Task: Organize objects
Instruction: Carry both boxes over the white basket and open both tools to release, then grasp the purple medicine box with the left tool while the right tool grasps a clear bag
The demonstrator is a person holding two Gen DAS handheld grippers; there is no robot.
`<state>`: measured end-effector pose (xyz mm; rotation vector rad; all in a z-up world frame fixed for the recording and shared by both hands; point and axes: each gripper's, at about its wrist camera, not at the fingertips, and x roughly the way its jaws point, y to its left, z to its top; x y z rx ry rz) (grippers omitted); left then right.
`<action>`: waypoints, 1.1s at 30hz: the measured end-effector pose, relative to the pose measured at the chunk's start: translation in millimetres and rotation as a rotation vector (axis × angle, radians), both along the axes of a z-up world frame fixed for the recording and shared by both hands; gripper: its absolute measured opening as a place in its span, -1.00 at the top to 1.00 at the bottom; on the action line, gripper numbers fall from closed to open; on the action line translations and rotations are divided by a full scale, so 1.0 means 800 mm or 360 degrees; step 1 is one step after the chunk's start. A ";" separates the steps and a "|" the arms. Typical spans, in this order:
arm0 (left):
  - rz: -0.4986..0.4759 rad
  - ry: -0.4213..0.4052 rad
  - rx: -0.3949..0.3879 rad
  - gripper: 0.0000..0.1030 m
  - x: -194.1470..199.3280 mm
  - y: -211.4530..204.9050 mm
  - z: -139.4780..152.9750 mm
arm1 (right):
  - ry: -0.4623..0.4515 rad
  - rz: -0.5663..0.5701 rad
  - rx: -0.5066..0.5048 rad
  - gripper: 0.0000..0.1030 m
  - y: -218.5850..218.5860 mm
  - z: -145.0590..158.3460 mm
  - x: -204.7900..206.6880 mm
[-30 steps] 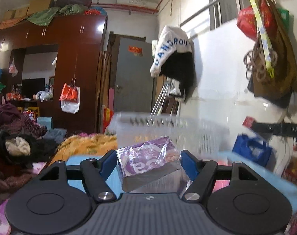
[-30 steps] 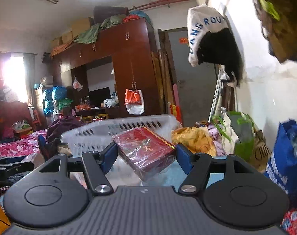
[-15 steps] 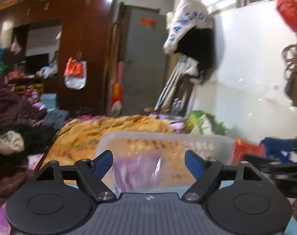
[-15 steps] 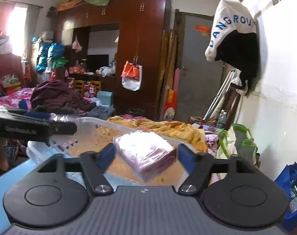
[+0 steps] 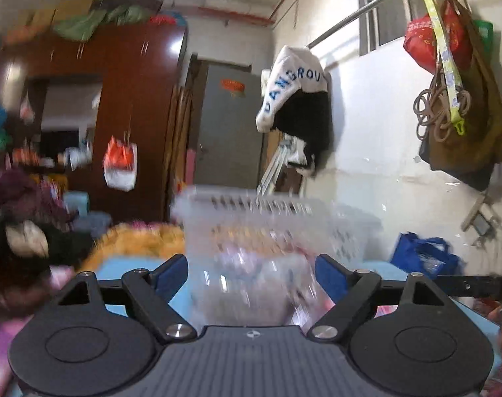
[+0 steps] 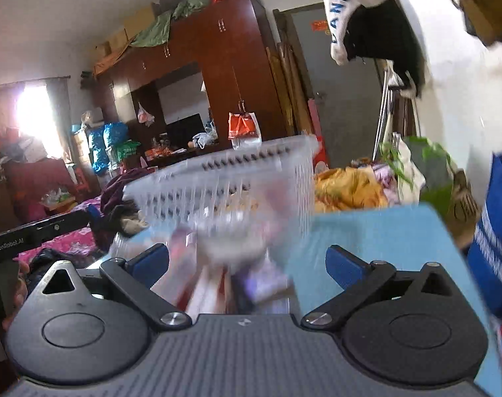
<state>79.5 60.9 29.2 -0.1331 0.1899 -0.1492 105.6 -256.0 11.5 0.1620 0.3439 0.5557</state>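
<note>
Grippers, left and right, opening over blurred wrapped packets beside white basket; next, probably withdrawal.

- My right gripper has its jaws opening, the blue pads spread wide apart.
- Between them I see blurred wrapped packets, red and purple; neither pad presses on them.
- Just beyond stands a white slotted plastic basket on the light blue surface.
- At the left edge, the other gripper's black body shows.
</note>
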 end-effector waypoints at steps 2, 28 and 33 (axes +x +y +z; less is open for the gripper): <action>-0.0029 0.0045 -0.0024 -0.68 0.002 -0.002 -0.009 | 0.0010 0.0013 -0.0092 -0.87 0.004 -0.008 -0.007; -0.0143 0.0175 0.0163 -0.50 0.007 -0.061 -0.052 | 0.0007 -0.0024 -0.0453 -0.13 0.041 -0.037 -0.013; -0.0167 0.0102 0.0159 -0.03 0.002 -0.066 -0.051 | -0.0034 -0.0056 -0.0477 -0.09 0.039 -0.033 -0.019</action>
